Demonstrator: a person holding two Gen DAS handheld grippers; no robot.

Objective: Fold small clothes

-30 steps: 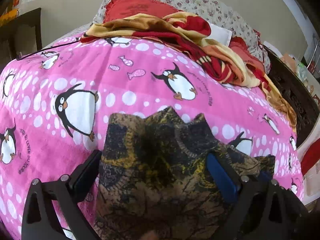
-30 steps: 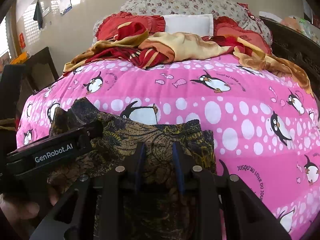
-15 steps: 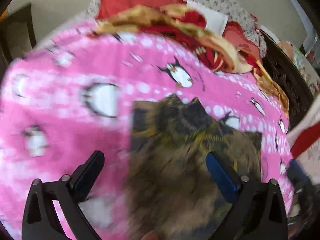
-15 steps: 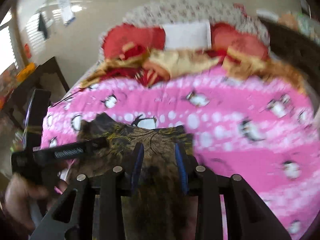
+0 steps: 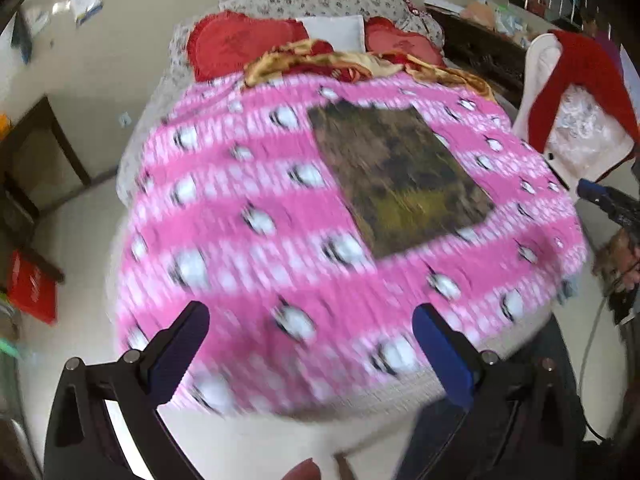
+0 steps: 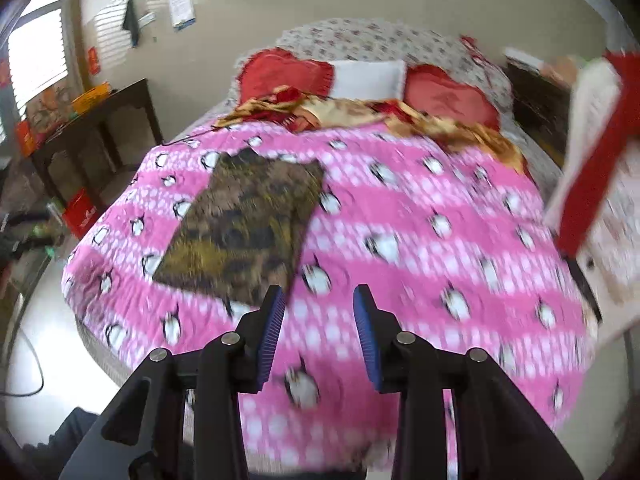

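Folded cloth (image 5: 398, 178), brown/yellow print, lies flat on pink penguin blanket (image 5: 256, 216) on the bed, free of both claws. Nearest: left claw (image 5: 312, 344) w/ jaws wide apart, nothing between; right claw (image 6: 319, 332) also parted & empty, cloth just beyond its left finger. Further back: rumpled red-gold blanket (image 6: 360, 114), then red pillows (image 6: 286, 72) at headboard.

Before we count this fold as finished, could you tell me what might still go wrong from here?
1. The folded dark garment lies close to the near-left edge of the pink penguin blanket; a tug on the blanket could slide it off.
2. Both views are motion-blurred, so fold neatness cannot be confirmed.
3. The right hand-held gripper and left hand-held gripper are open and clear of the garment.
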